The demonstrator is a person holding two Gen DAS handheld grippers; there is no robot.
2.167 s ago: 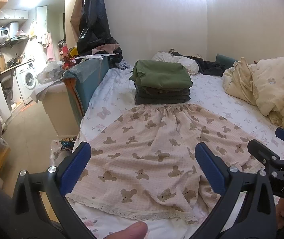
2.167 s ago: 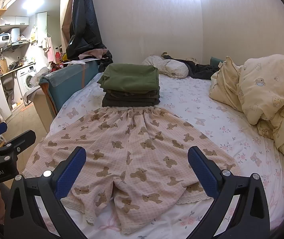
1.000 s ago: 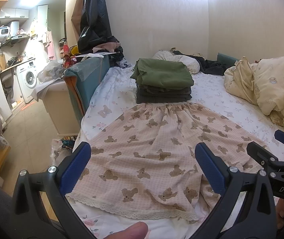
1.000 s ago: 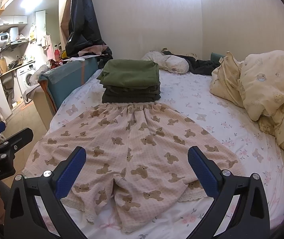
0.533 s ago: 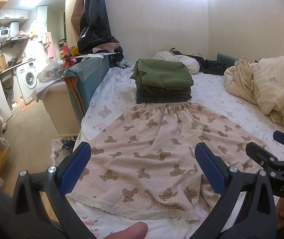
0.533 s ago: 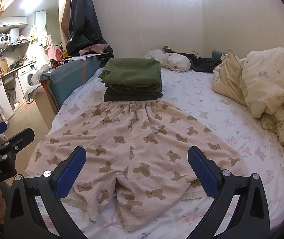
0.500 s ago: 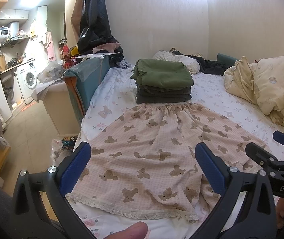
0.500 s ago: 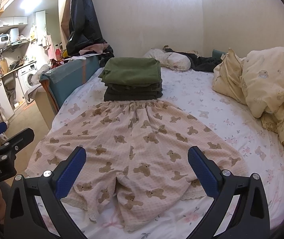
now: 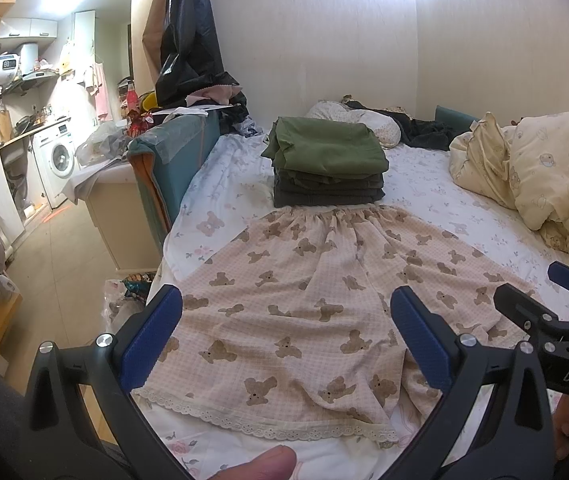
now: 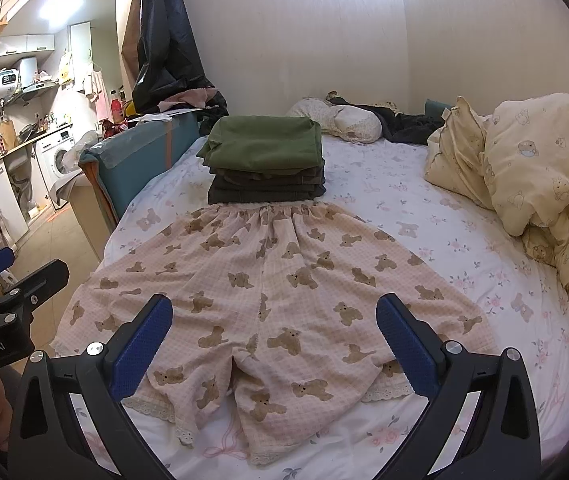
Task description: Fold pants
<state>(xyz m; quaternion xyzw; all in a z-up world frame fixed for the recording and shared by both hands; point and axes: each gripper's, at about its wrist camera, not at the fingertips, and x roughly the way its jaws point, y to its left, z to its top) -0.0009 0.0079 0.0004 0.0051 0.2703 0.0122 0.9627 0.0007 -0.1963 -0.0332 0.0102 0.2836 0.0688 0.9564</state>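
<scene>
Pink bear-print pants (image 9: 316, 296) lie spread flat on the bed, waistband at the far end, lace-trimmed leg hems near me; they also show in the right wrist view (image 10: 276, 292). My left gripper (image 9: 286, 340) is open and empty, held above the left leg hem. My right gripper (image 10: 274, 344) is open and empty, above the crotch and right leg hem. Each gripper shows at the edge of the other's view.
A stack of folded dark and green clothes (image 10: 264, 160) sits just beyond the waistband. Cream pillows and a duvet (image 10: 532, 168) fill the bed's right side. A teal bed board (image 9: 172, 168) and the floor drop lie at the left.
Both grippers have crept slightly forward over the pants. The jaws stay open and the pants have not moved.
</scene>
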